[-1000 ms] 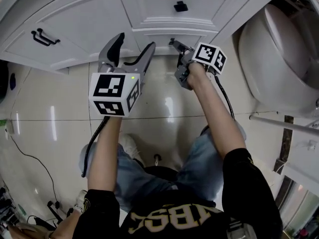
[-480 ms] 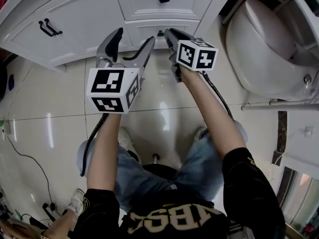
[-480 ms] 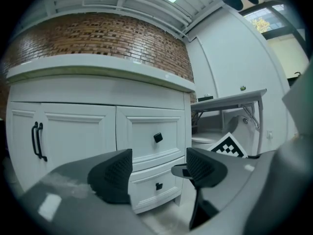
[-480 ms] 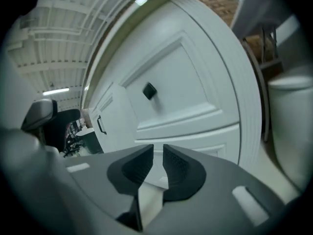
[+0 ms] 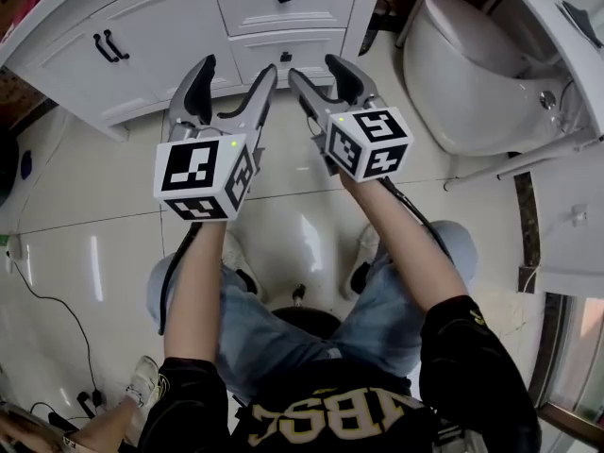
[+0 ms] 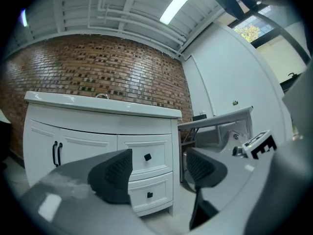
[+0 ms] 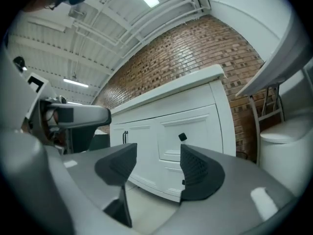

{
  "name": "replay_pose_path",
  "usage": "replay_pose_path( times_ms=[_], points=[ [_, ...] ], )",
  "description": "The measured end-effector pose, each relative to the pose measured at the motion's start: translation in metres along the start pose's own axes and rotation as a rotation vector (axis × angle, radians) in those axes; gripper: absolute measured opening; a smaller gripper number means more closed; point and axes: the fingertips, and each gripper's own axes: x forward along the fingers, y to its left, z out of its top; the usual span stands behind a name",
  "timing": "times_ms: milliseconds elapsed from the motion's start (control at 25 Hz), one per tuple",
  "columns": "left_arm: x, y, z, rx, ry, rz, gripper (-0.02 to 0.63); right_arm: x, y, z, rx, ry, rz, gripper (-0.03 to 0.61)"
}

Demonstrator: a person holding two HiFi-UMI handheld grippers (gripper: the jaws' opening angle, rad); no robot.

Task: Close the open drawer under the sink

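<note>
- The right gripper (image 5: 316, 69) has let go and drawn back from the lower drawer (image 5: 311, 45); its jaws are opening, with nothing between them.
- The left gripper (image 5: 236, 69), jaws wide and empty, has backed off too.
- The lower drawer now sits flush in the cabinet (image 5: 151, 26), so the closing looks done.

Glossy cream tiled floor (image 5: 293, 206) carries:
- white wooden vanity cabinet (image 5: 160, 45), ahead of left gripper (image 5: 236, 69)
- white ceramic toilet (image 5: 472, 83), right of right gripper (image 5: 316, 68) (jaws opening, nothing between)
- thin black cable (image 5: 47, 295), well left of left gripper
- white shoes (image 5: 241, 260), behind both grippers
</note>
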Motion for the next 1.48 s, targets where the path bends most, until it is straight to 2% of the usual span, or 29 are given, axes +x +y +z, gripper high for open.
replay_pose_path(
  times_ms=[120,240,440,520,680,800,1000,1280,1480],
  points=[
    [-0.019,-0.009,0.012,0.054,-0.028,-0.002,0.347,-0.039,0.013,0.022,-0.076,-0.03,-0.01,0.275],
    [-0.03,-0.011,0.009,0.096,-0.03,0.021,0.348,-0.064,0.016,0.045,-0.157,-0.085,-0.042,0.304],
    [-0.04,-0.004,0.007,0.032,-0.038,0.086,0.348,-0.083,0.003,0.063,-0.223,-0.095,-0.119,0.342],
    [-0.043,-0.002,0.005,0.018,-0.035,0.101,0.348,-0.087,-0.011,0.056,-0.208,-0.06,-0.169,0.342],
    [-0.039,-0.01,-0.006,0.042,-0.007,0.09,0.348,-0.09,-0.032,0.045,-0.094,-0.021,-0.213,0.342],
    [-0.034,-0.015,-0.008,0.073,0.002,0.077,0.348,-0.088,-0.033,0.047,-0.105,-0.021,-0.211,0.342],
    [-0.028,-0.018,-0.007,0.044,-0.001,0.066,0.348,-0.083,-0.025,0.045,-0.146,-0.003,-0.201,0.341],
    [-0.019,-0.027,-0.011,0.034,0.014,0.054,0.348,-0.072,-0.026,0.029,-0.117,0.043,-0.181,0.336],
    [-0.017,-0.025,-0.01,0.034,0.01,0.046,0.348,-0.067,-0.025,0.021,-0.033,0.067,-0.157,0.336]
  ],
)
